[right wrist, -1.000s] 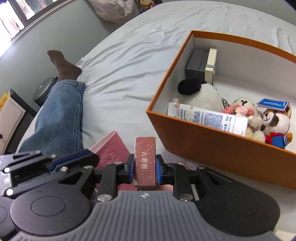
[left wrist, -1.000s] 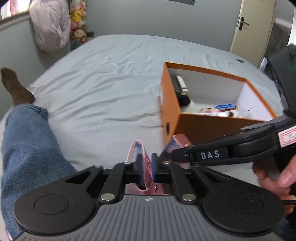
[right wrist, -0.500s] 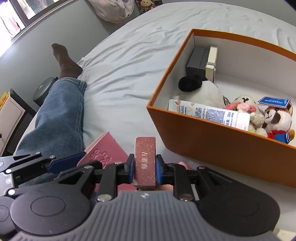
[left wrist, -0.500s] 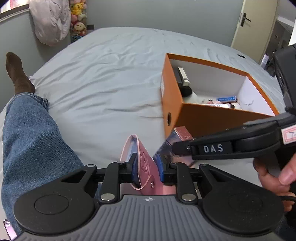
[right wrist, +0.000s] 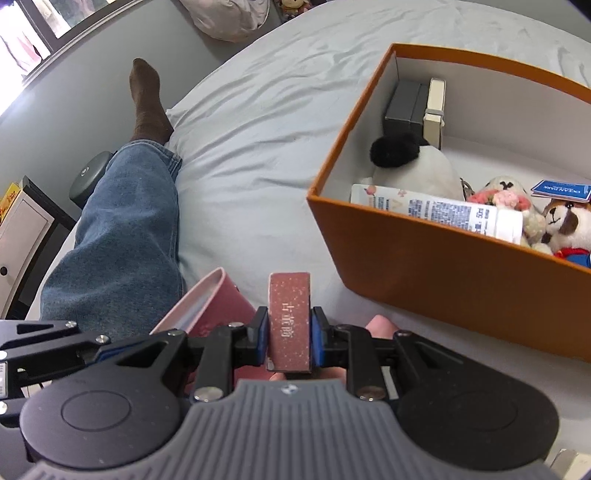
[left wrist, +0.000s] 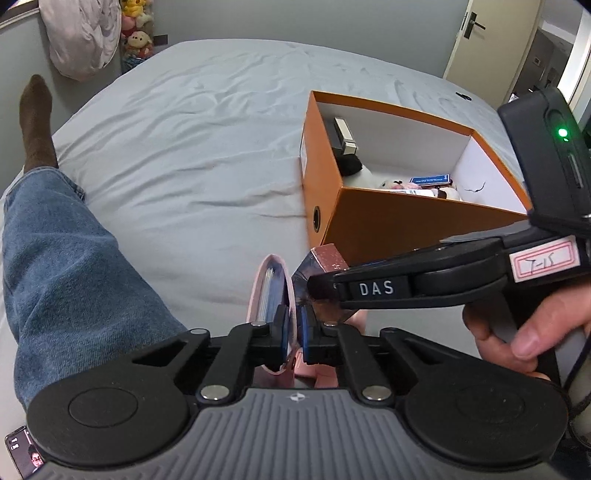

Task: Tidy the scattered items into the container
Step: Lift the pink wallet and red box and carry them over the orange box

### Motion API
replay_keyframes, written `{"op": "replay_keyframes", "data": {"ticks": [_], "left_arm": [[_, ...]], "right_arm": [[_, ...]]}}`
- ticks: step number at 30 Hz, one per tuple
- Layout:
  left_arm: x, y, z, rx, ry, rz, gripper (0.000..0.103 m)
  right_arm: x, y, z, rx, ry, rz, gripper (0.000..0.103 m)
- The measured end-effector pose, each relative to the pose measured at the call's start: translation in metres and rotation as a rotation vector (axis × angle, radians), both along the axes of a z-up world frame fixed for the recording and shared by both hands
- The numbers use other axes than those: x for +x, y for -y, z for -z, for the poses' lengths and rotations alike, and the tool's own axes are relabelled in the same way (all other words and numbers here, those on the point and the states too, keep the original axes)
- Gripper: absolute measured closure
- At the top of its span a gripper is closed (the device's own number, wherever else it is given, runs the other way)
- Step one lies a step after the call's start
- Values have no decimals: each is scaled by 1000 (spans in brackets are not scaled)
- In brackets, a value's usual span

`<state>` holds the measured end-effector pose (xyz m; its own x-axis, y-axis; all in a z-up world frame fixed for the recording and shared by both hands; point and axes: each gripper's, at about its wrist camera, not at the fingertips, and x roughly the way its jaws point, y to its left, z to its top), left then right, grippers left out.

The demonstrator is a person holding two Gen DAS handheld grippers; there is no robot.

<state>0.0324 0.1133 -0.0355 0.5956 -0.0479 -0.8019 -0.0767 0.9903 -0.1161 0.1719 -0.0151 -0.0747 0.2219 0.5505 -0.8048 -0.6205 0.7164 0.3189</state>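
My left gripper (left wrist: 293,328) is shut on a pink booklet cover (left wrist: 266,291), held edge-up above the bed; it also shows in the right wrist view (right wrist: 207,306). My right gripper (right wrist: 289,332) is shut on a dark red speckled box (right wrist: 289,314), which also shows in the left wrist view (left wrist: 325,258) just right of the booklet. The orange box (right wrist: 424,266) stands ahead to the right, open-topped, holding plush toys (right wrist: 565,225), a white tube (right wrist: 436,210) and small dark boxes (right wrist: 406,103). It also shows in the left wrist view (left wrist: 399,218).
A leg in blue jeans (left wrist: 62,258) with a brown sock (left wrist: 35,122) lies along the left of the grey bed (left wrist: 192,147). A hand (left wrist: 528,332) grips the right tool. A door (left wrist: 480,33) and plush toys (left wrist: 136,37) stand beyond the bed.
Both grippers have risen a little with their items. The pink booklet has turned more edge-on in the left gripper. The orange box looks slightly farther away.
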Motion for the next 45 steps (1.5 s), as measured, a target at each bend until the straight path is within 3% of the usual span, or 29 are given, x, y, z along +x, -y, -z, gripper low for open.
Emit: {"op": "replay_keyframes", "data": {"ticks": [8, 11, 13, 15, 23, 27, 29, 34, 37, 41, 45], "left_arm": [[-3, -4, -2, 30, 3, 37, 78], [-5, -2, -8, 75, 43, 49, 64], [-5, -3, -12, 100, 63, 45, 47], [-1, -7, -12, 107, 49, 28, 42], [22, -34, 7, -55, -94, -45, 45], [26, -31, 14, -67, -135, -39, 63], [26, -28, 17, -57, -151, -39, 73], [22, -23, 17, -49, -137, -68, 81], [16, -11, 11, -3, -98, -69, 83], [11, 7, -1, 130, -34, -70, 83], [10, 8, -19, 128, 21, -92, 83]], "right_arm": [[-7, 0, -4, 19, -4, -17, 76], [-8, 2, -3, 18, 1, -21, 76], [-7, 3, -3, 21, -3, -19, 76], [-7, 4, -3, 22, -4, -17, 76], [-9, 3, -2, 21, -1, -23, 76], [-7, 5, -2, 22, -5, -19, 76], [-8, 4, -1, 21, -4, -19, 77], [-8, 5, -1, 24, -1, -14, 77], [-7, 8, -1, 42, -5, -6, 77], [-8, 12, -9, 37, 34, -5, 78], [-10, 20, -27, 70, 58, -16, 78]]}}
